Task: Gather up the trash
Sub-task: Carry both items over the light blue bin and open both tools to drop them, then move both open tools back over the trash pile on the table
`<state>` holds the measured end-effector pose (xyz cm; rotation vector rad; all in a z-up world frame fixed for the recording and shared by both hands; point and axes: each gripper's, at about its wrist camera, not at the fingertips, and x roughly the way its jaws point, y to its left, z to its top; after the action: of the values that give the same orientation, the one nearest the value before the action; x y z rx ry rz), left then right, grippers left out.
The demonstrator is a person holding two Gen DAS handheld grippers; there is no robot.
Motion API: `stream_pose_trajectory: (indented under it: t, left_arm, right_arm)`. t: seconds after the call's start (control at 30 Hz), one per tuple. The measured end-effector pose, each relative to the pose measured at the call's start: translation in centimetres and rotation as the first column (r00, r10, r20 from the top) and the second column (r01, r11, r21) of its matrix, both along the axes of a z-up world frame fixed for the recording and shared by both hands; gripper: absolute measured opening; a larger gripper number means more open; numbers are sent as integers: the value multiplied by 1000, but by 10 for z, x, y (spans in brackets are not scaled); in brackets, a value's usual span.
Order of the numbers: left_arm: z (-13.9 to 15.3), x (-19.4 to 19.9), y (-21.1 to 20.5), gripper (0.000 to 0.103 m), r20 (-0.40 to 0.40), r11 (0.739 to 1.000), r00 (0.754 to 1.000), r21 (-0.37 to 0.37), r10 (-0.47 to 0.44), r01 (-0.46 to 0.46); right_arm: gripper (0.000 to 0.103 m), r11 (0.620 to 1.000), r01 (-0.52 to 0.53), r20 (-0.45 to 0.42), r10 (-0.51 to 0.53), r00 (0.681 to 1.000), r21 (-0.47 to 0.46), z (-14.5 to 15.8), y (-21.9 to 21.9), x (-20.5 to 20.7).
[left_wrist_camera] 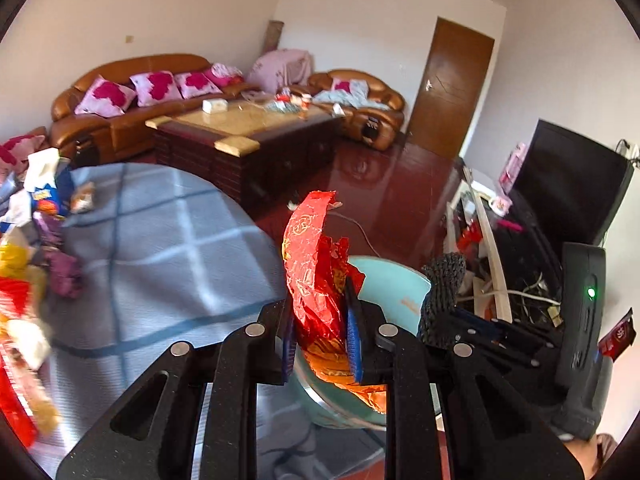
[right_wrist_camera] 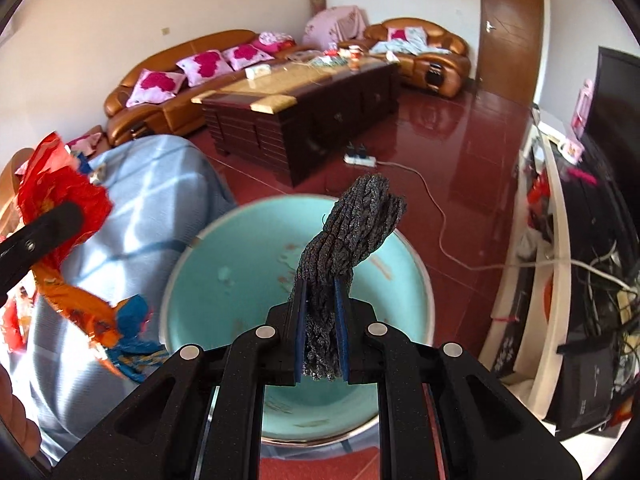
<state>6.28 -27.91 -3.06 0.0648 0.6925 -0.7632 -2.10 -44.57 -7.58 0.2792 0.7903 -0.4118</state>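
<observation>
My left gripper [left_wrist_camera: 320, 316] is shut on a crumpled red and orange wrapper [left_wrist_camera: 316, 264], held just left of the rim of a light blue bin [left_wrist_camera: 392, 284]. The same wrapper [right_wrist_camera: 60, 192] shows at the left of the right wrist view. My right gripper [right_wrist_camera: 322, 312] is shut on a dark grey knitted scrap [right_wrist_camera: 352, 224], held right over the open mouth of the bin [right_wrist_camera: 224, 272]. The scrap [left_wrist_camera: 444, 280] also shows in the left wrist view, to the right of the bin. A heap of wrappers and packets [left_wrist_camera: 32, 240] lies on the blue checked cloth [left_wrist_camera: 168, 232].
The cloth-covered table [right_wrist_camera: 152, 184] stands left of the bin. A dark wooden coffee table [right_wrist_camera: 304, 108] and brown sofas [right_wrist_camera: 168, 76] fill the back. A TV stand with cables [right_wrist_camera: 576, 264] is at the right. A power strip and cord [right_wrist_camera: 360, 160] lie on the red floor.
</observation>
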Motion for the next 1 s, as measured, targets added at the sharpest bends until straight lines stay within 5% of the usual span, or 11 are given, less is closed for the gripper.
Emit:
stream_pose_trajectory:
  t: [0.13,0.17,0.2,0.27,0.4,0.6,0.83,1.0]
  left_arm:
    - [-13,0,-28,24,-27,999,999,24,-41,41]
    - [-16,1,-34,34,-24,998,999,36,-45,46]
    - [-17,0,-37,58,-21,998,999,46,-43,44]
    - [-16,-1,-38,72,-7,999,999,44,-31,31]
    - [-8,-6,-33,73,40,998,999,64,-24,22]
    - [1,-6,-14,83,73,995,997,89,34,-40]
    - [8,7,32,83,82,993,995,103,49,-58]
    - [19,40,72,85,136,990,986,93,97,-110]
  right_arm:
    - [20,999,20,-5,-20,1000,43,-10,-12,-5]
    - [22,998,34,0,-34,999,59,-12,-17,-6]
    - [28,997,40,3,-40,999,70,-12,-18,-8]
    - [29,995,46,19,-48,999,83,-10,-22,-10]
    - [30,994,87,82,-91,992,60,7,-22,-20]
    - [40,985,144,241,-118,963,-94,35,-4,-36]
    - [40,953,197,252,-137,958,-231,41,8,-33]
    - [44,896,355,291,-276,916,-267,50,-7,-24]
